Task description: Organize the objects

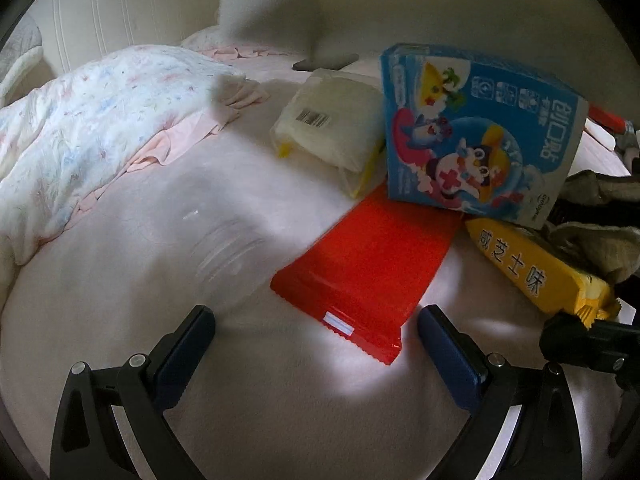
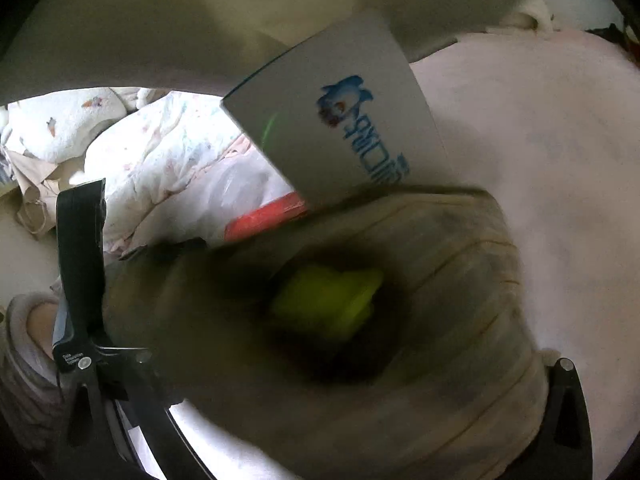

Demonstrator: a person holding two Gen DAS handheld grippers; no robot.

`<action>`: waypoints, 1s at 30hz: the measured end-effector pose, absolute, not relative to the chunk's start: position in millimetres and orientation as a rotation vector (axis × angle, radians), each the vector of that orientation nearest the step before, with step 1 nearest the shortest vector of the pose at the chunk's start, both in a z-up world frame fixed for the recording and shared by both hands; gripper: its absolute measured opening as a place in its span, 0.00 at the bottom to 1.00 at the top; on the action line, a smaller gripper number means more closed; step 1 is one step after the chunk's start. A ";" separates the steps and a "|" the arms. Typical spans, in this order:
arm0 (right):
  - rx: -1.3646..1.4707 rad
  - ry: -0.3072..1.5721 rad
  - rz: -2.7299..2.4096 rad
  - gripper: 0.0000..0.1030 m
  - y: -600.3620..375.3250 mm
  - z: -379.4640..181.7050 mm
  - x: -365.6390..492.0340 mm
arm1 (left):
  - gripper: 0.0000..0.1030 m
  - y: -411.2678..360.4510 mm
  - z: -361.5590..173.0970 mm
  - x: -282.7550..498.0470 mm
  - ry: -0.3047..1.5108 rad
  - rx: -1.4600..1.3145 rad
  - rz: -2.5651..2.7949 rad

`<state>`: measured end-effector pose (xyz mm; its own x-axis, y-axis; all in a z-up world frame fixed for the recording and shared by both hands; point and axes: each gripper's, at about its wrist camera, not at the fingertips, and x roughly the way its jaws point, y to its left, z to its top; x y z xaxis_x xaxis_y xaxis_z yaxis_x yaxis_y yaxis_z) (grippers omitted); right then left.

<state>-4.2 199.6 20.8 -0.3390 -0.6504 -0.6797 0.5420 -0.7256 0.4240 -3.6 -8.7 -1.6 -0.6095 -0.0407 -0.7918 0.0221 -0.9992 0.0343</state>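
Note:
In the left wrist view a red packet [image 1: 360,268] lies on the pink bed sheet [image 1: 160,280], its near end between the tips of my open, empty left gripper [image 1: 316,330]. Behind it stand a blue cartoon box [image 1: 476,128] and a pale yellow packet [image 1: 332,120]. A yellow snack bar [image 1: 532,272] lies to the right. In the right wrist view a beige fabric bag [image 2: 420,320] fills the space between the fingers; something yellow-green [image 2: 328,300] sits in its dark opening. My right gripper [image 2: 320,360] is spread around the bag, its fingertips hidden. The box's grey side [image 2: 340,128] shows above.
A floral quilt [image 1: 80,128] is bunched at the left of the bed. The beige bag [image 1: 592,220] lies at the right edge. The other gripper's black frame [image 1: 588,344] sits by the snack bar's end. A wall rises behind the bed.

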 end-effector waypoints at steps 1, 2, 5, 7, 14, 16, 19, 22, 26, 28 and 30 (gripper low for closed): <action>1.141 -0.163 -2.095 1.00 200.4 20.7 -4.5 | 1.00 -9.0 -1.8 -3.7 -0.031 1.372 -2.788; 1.140 -0.166 -2.094 1.00 200.9 20.7 -4.6 | 1.00 -9.0 -2.1 -3.7 -0.032 1.372 -2.788; 1.140 -0.165 -2.095 1.00 201.2 21.0 -4.6 | 1.00 -9.5 -2.5 -4.4 -0.031 1.372 -2.788; 1.141 -0.166 -2.094 1.00 202.6 20.6 -5.2 | 1.00 -9.5 -2.7 -4.5 -0.031 1.372 -2.788; 1.141 -0.165 -2.094 1.00 203.0 20.5 -7.6 | 1.00 -9.3 -2.7 -4.2 -0.031 1.372 -2.787; 1.141 -0.157 -2.098 1.00 200.5 20.1 -6.2 | 1.00 -10.0 -2.5 -4.4 -0.030 1.371 -2.787; 1.138 -0.188 -2.084 1.00 199.5 19.9 -6.6 | 1.00 -8.3 -2.1 -1.9 -0.031 1.370 -2.788; 1.134 -0.214 -2.074 1.00 204.2 19.2 -7.6 | 1.00 -8.4 -2.0 -2.2 -0.032 1.370 -2.788; 1.139 -0.181 -2.088 1.00 198.7 19.7 -6.7 | 1.00 -8.3 -2.0 -2.1 -0.031 1.369 -2.788; 1.140 -0.174 -2.090 1.00 198.8 19.8 -6.4 | 1.00 -8.2 -2.0 -2.1 -0.031 1.369 -2.788; 1.140 -0.167 -2.093 1.00 197.9 20.1 -5.8 | 1.00 -8.1 -2.1 -2.0 -0.031 1.369 -2.787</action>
